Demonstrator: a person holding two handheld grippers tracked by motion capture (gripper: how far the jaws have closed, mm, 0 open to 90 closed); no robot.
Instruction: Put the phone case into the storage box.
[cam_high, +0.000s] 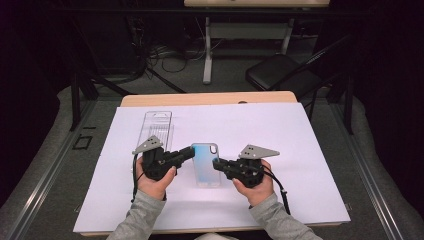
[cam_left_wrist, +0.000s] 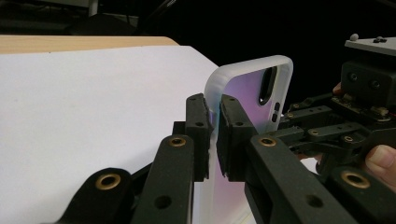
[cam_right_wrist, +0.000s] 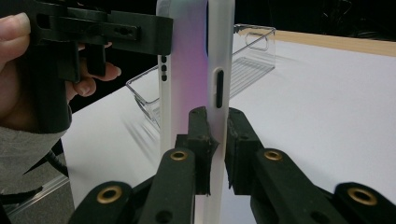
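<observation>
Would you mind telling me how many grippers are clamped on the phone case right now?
2. The left gripper pinches the phone case on its left edge, and the right gripper pinches its right edge, above the white sheet.

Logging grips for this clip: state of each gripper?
Left gripper: shut on the phone case.
Right gripper: shut on the phone case's opposite edge.
</observation>
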